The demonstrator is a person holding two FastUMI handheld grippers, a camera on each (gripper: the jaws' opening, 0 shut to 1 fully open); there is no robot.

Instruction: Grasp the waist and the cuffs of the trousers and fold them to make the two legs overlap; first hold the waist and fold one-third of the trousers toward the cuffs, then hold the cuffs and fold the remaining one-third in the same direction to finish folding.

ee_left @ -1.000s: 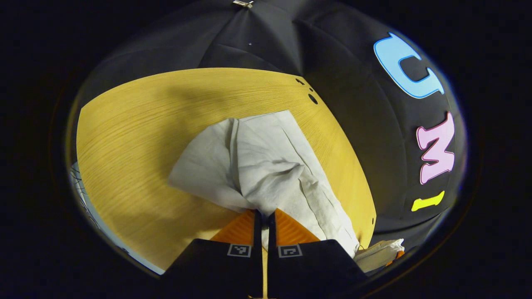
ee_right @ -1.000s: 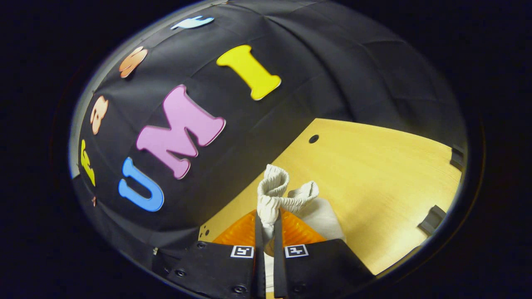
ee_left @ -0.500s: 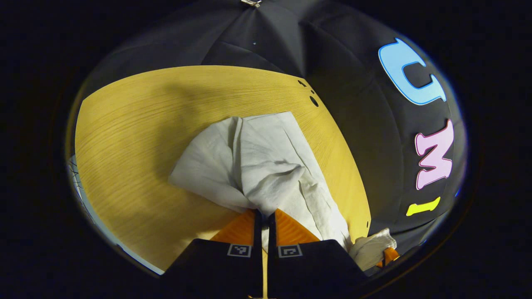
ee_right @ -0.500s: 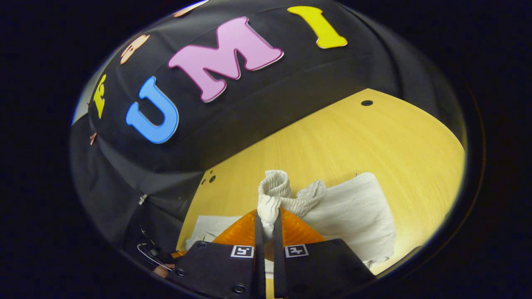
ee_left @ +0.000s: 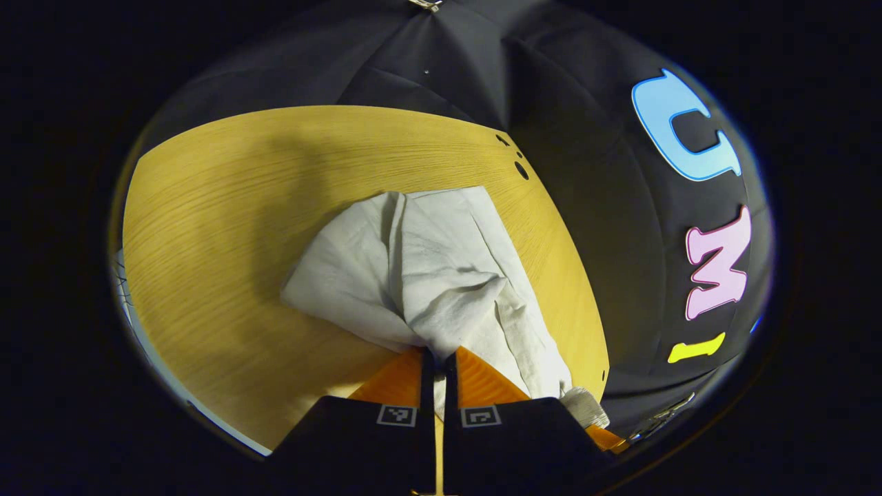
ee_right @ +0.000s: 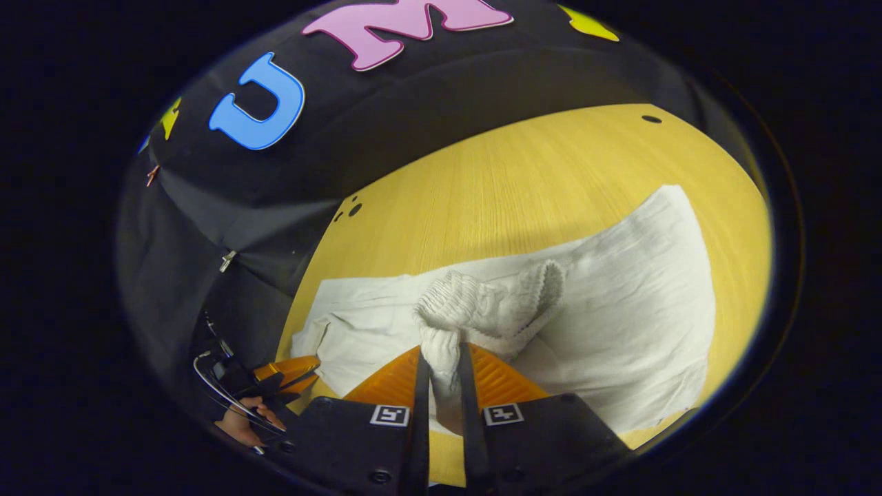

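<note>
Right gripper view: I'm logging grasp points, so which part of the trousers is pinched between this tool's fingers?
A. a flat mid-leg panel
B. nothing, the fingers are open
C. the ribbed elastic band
C: the right tool is clamped on the gathered ribbed band of the trousers.

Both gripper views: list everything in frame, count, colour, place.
trousers: 1, off-white, on the table, elastic waistband bunched at the right tool
table: 1, yellow wood grain, under the trousers
booth wall: 1, black cloth, behind the table
left tool: 1, shut on trousers fabric; also seen low left in the right gripper view
right tool: 1, shut on the waistband
hand: 1, holding the left tool, low left in the right gripper view
</note>
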